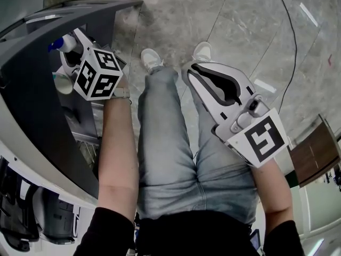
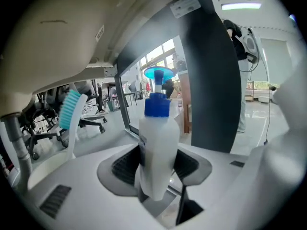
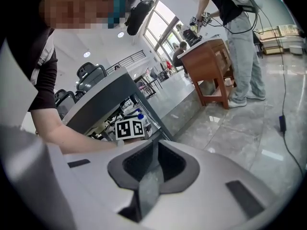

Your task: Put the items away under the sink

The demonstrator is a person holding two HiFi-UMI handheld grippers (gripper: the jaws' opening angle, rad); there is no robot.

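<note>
Bottle (image 2: 156, 147), white with a blue cap, stands upright between the jaws of our left gripper (image 2: 157, 169), which are clamped on its lower body. We hold it in the opening under the sink (image 2: 57, 32), below the pale bowl and just beside the dark door (image 2: 211, 80). Our right gripper (image 3: 154, 152) hangs outside over the floor (image 3: 249, 128), jaws together with nothing in them, and we judge it has no part in this step. To place the bottle well, we carry it in low and level so the cap passes under the bowl. We steer between the door edge on the right and the brush (image 2: 72, 114) and pipe (image 2: 19, 143) on the left. The grip sits low on the bottle, so it may lean if we tilt or hurry. Whatever the bottle will stand on is hidden behind the gripper's body, so we lower slowly. We part the jaws only once it bears its own weight, apart from the brush, and then draw straight back so neither jaw drags it over.
</note>
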